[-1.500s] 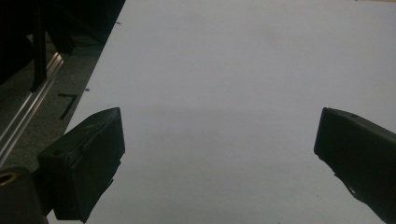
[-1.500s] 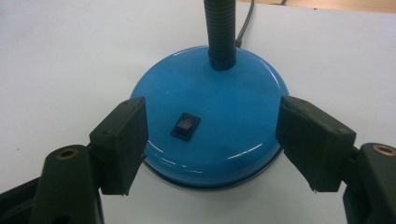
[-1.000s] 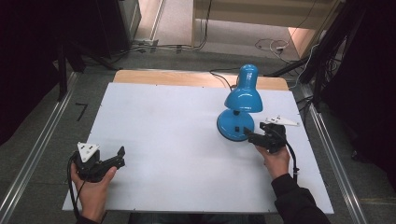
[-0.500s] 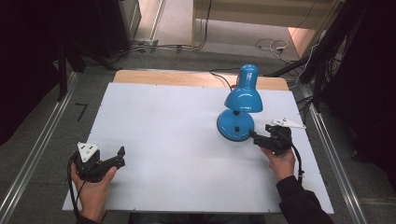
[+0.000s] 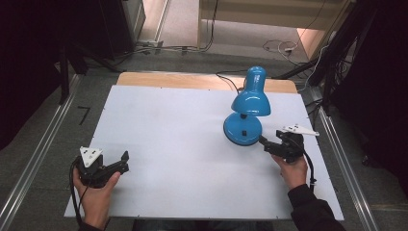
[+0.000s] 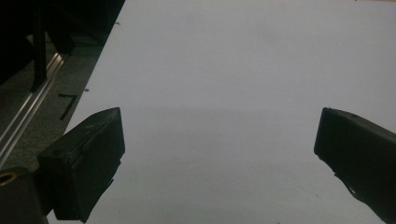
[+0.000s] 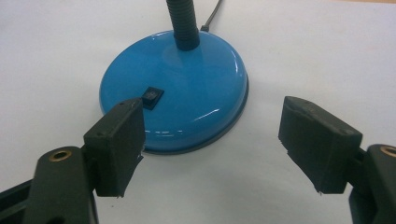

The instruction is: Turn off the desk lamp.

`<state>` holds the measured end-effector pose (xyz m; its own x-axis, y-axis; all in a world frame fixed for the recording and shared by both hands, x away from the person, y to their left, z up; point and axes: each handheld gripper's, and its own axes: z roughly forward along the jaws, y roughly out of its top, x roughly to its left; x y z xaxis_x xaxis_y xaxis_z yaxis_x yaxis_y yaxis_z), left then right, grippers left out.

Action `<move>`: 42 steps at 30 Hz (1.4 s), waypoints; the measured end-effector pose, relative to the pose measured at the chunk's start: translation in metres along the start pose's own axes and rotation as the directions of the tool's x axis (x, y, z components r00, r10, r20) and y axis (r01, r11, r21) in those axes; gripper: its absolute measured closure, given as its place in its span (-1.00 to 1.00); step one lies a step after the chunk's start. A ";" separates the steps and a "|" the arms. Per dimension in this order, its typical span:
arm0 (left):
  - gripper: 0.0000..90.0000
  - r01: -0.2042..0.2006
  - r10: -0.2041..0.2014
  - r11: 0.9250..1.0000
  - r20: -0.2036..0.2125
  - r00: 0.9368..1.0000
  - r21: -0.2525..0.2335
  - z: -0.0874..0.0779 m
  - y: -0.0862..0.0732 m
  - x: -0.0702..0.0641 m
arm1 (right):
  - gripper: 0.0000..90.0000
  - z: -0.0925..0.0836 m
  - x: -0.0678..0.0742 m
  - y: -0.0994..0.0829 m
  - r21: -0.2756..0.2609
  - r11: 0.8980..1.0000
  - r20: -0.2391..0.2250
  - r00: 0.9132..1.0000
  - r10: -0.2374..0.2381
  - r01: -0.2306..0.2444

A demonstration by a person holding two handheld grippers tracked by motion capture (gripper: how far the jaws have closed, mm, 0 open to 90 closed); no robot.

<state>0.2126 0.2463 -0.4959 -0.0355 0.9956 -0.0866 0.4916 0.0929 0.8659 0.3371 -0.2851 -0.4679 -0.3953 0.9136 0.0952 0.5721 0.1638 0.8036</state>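
Glossy blue lamp [image 5: 245,115], black switch [image 7: 152,96], plain white table [image 5: 168,130].

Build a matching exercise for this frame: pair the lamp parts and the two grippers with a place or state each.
Things:
1. lamp base
2. lamp shade
3. left gripper
4. right gripper

Places or states:
A. open above bare white table
B. round, blue, with a small black switch
C. open, just short of the base
D. tilted on the black neck

Pairs: 1-B, 2-D, 3-A, 4-C

White table [image 5: 168,125], grey floor [image 5: 48,139]
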 end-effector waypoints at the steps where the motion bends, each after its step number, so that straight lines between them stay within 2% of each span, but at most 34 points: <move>1: -0.95 0.001 -0.001 1.000 0.000 1.000 -0.001 0.000 0.000 0.000 | -0.52 -0.001 0.000 0.000 0.000 1.000 -0.002 1.000 -0.001 0.001; 42: -0.95 0.006 -0.006 1.000 0.003 1.000 0.004 0.001 0.000 0.000 | -0.53 -0.033 -0.022 -0.024 0.003 1.000 0.029 0.999 0.019 -0.019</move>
<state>0.2130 0.2464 -0.4965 -0.0360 0.9950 -0.0933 0.4950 0.0988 0.8633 0.3083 -0.3218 -0.4697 -0.3634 0.9269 0.0935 0.5820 0.1475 0.7997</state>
